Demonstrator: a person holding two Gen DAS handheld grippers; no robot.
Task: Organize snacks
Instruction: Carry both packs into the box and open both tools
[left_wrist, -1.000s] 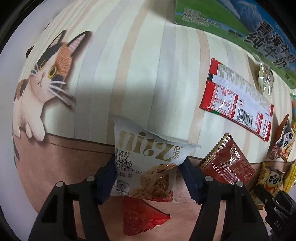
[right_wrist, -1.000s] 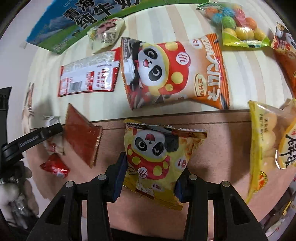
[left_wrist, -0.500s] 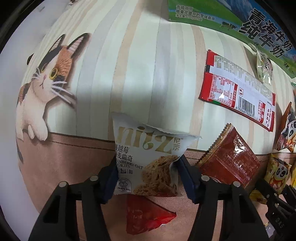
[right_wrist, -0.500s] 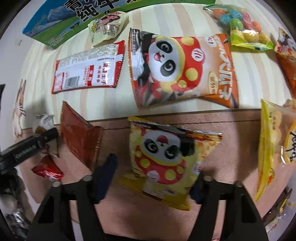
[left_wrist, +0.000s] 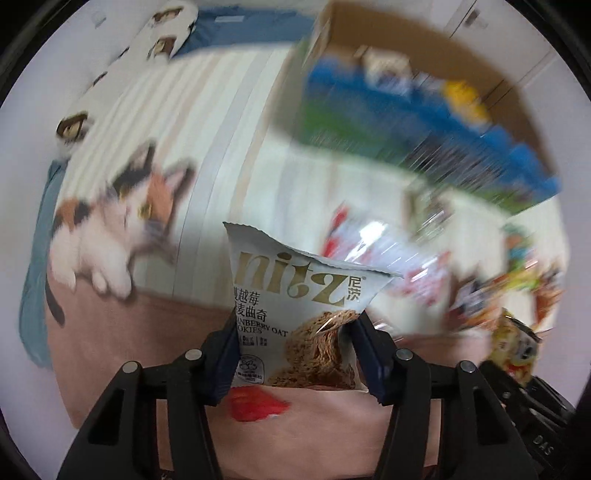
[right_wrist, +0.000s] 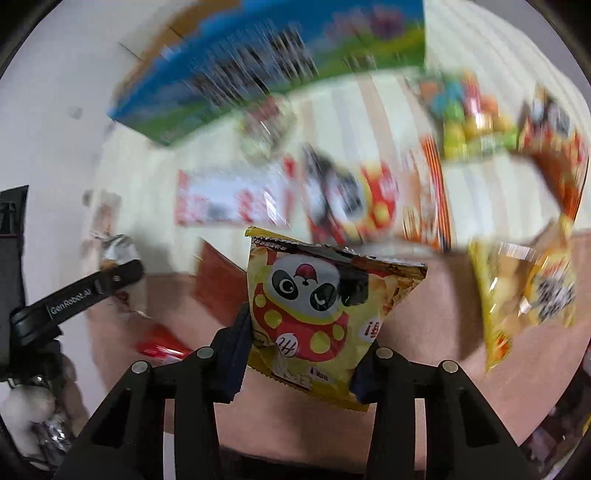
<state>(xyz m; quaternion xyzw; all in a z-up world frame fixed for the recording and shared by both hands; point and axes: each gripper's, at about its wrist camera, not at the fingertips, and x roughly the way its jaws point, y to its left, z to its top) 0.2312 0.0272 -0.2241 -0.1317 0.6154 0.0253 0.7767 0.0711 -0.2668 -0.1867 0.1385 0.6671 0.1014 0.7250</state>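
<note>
Cookie packet sits pinched between my closing left fingers (white, gold lettering); right fingers clamp a yellow panda snack bag.

A home bedroom: a bed with a striped cat-print blanket, snack bags scattered on it.

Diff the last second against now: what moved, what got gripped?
Both grippers rose off the blanket with their packets: left gripper closing on the cookie packet; right gripper reopened, then clamped the panda packet. Other snacks stayed put.
</note>
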